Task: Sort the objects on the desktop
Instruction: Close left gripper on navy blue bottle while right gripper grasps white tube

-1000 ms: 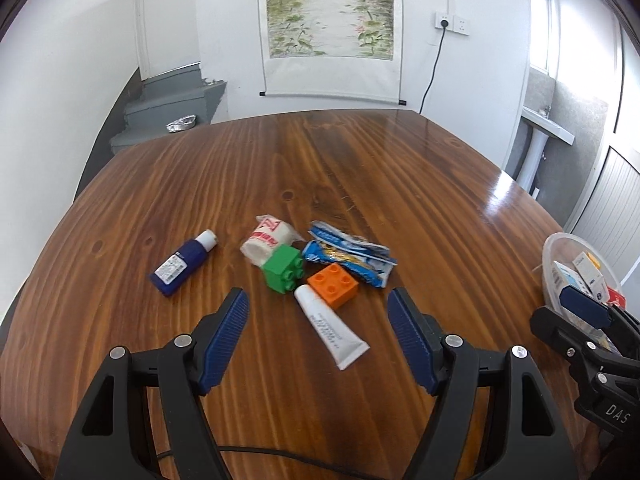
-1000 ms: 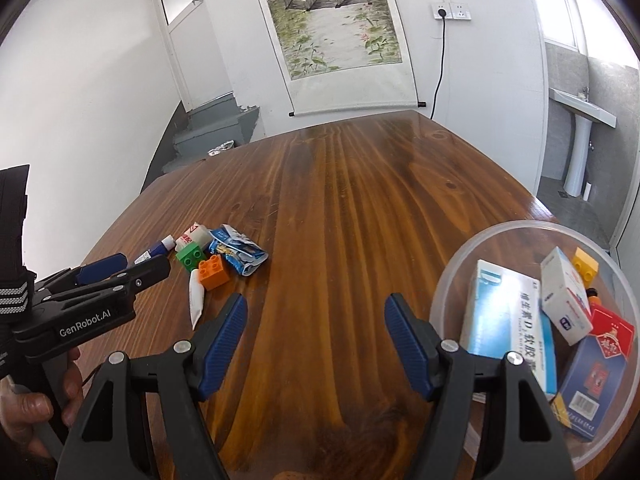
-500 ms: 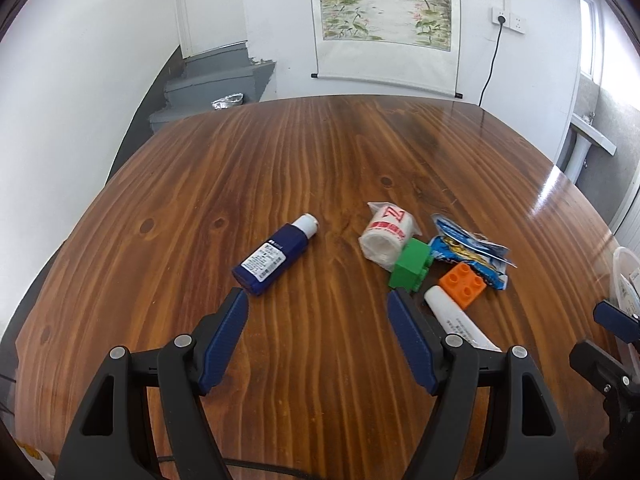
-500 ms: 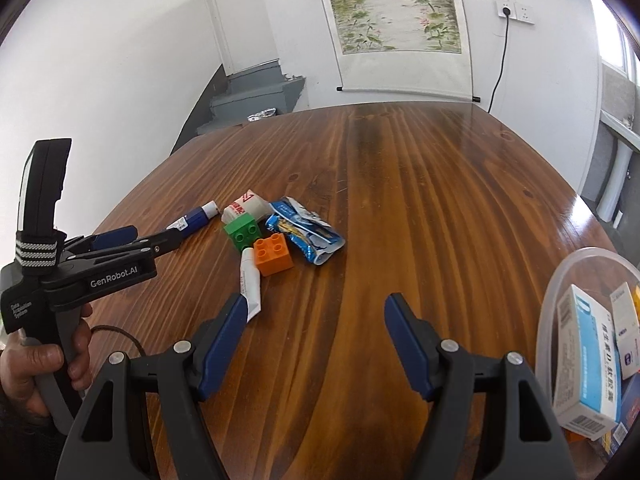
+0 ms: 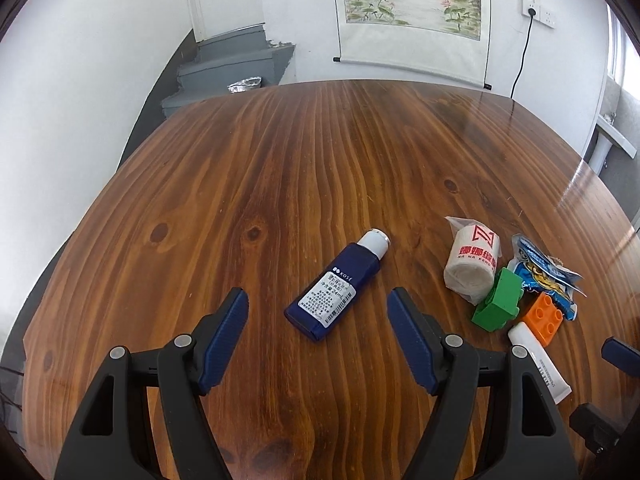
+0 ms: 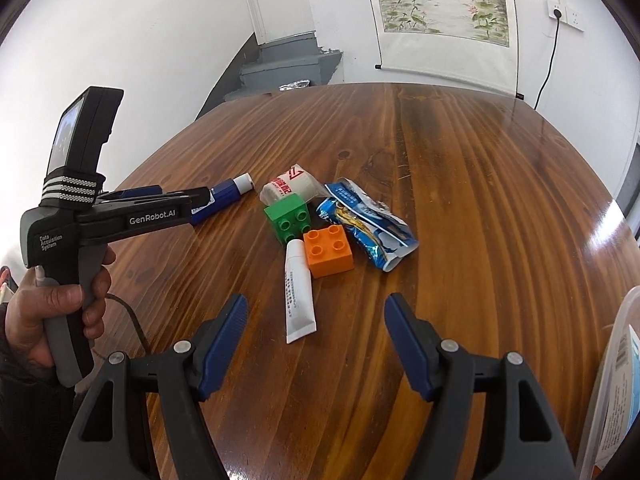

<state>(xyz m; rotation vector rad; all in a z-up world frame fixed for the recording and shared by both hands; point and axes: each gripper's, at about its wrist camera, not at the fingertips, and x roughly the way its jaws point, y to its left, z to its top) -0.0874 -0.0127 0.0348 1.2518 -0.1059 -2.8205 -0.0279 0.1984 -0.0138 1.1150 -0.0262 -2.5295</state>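
Left gripper [image 5: 318,314]: the jaws are held wide with nothing between the pads; the near end of the blue bottle is framed just beyond them.
Right gripper [image 6: 316,320]: the jaws are held wide and empty; the crimped end of the white tube is seen just ahead of the gap, nearer its left finger.
Landmark: the orange brick [image 6: 329,251], against which every place below is given.
White tube [image 6: 298,290]: laid flat, its cap end touching the orange brick's left side, its tail pointed toward the right gripper.
Blue bottle [image 5: 338,285]: laid on its side well left of the orange brick, white cap pointed away, apart from the cluster.
Green brick [image 6: 289,218]: set just behind and left of the orange brick, touching or nearly touching it.
Blue foil packet [image 6: 366,224]: crumpled just right of and behind the orange brick.
Bandage roll [image 6: 292,185]: wrapped in clear film, just beyond the green brick.
Clear container [image 6: 618,380]: only its rim is seen, well to the right of the orange brick; boxes are already inside it.
Step judged in hand: the bottle is being lined up for the left gripper.
Advice: the bottle is best straddled across its flat sides near the label, jaws lowered until the pads flank it, then closed gently, as the smooth body may slip.
Caution: the right gripper is best kept clear of the bricks if the tube is taken.
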